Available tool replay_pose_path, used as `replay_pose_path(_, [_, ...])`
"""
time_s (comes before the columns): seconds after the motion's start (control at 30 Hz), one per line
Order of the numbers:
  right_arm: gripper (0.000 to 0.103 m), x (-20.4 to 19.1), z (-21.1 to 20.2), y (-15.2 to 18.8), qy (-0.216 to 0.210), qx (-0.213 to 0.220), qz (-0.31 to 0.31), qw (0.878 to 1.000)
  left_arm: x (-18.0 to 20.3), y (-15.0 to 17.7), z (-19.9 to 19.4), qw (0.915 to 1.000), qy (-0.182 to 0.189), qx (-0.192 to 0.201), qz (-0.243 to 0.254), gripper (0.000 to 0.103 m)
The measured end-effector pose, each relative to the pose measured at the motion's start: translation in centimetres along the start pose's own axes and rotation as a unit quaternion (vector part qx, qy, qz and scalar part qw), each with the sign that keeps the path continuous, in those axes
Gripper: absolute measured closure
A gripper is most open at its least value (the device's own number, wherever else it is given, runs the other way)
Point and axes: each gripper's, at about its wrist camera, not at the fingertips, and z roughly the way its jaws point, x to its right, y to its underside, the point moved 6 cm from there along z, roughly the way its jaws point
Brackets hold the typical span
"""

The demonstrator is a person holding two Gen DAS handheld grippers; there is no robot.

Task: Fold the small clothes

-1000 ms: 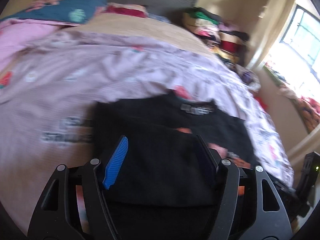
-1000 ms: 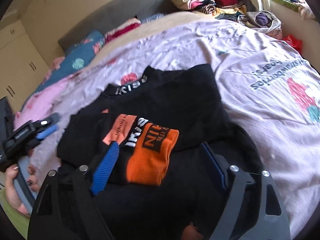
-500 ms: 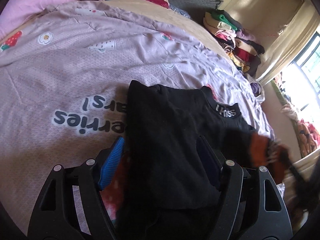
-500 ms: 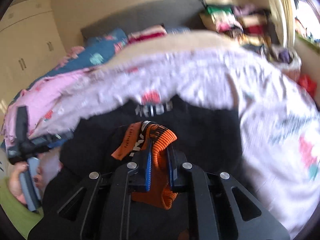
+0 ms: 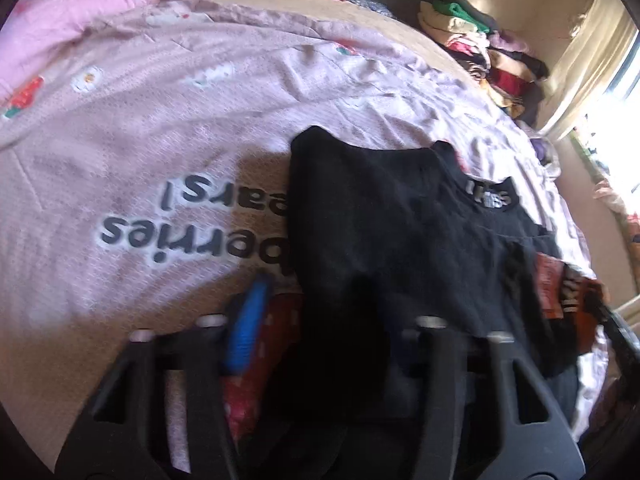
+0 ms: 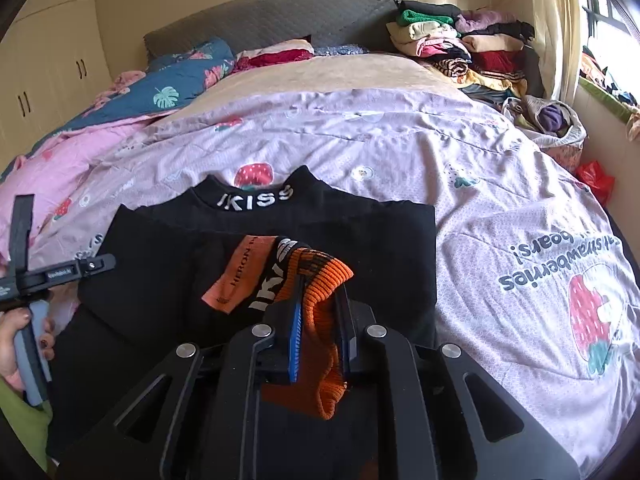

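Note:
A black top [image 6: 280,236] with "KISS" on its collar lies partly folded on the lilac bedsheet [image 6: 480,168]. My right gripper [image 6: 318,316] is shut on its orange ribbed cuff [image 6: 320,292], with the sleeve drawn across the body. In the left wrist view the black top [image 5: 380,220] lies ahead and the orange cuff [image 5: 560,288] shows at the right. My left gripper [image 5: 320,312] is open, its jaws astride the top's near left edge, and it shows at the far left of the right wrist view [image 6: 60,272].
A stack of folded clothes [image 6: 460,44] sits at the bed's far right corner. Pillows and a blue floral quilt [image 6: 180,80] lie at the headboard. A red bag [image 6: 596,180] and a window are on the right. Wardrobe doors [image 6: 40,60] stand on the left.
My right gripper closed on the orange cuff and lifted the sleeve over the top. My left gripper shifted left along the top's edge, staying open.

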Motion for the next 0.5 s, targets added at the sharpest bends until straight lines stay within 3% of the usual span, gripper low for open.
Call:
replay_pose_path(0.03, [0.086,0.1,0.2,0.1,0.003,-0.004,0.001,1.000,0.2,0.1,0.1,0.9999,0.012,-0.005,-0.006,0.084])
replay_pose_path(0.13, [0.086,0.6,0.9,0.7,0.011,-0.014,0.010,1.000,0.7,0.2,-0.4,0.9999,0.011,0.002,0.005,0.093])
replay_pose_path(0.5, [0.084,2.6,0.2,1.9,0.049,-0.015,0.044,0.998,-0.2,0.1,-0.5,0.9999,-0.006,0.009,0.010,0.094])
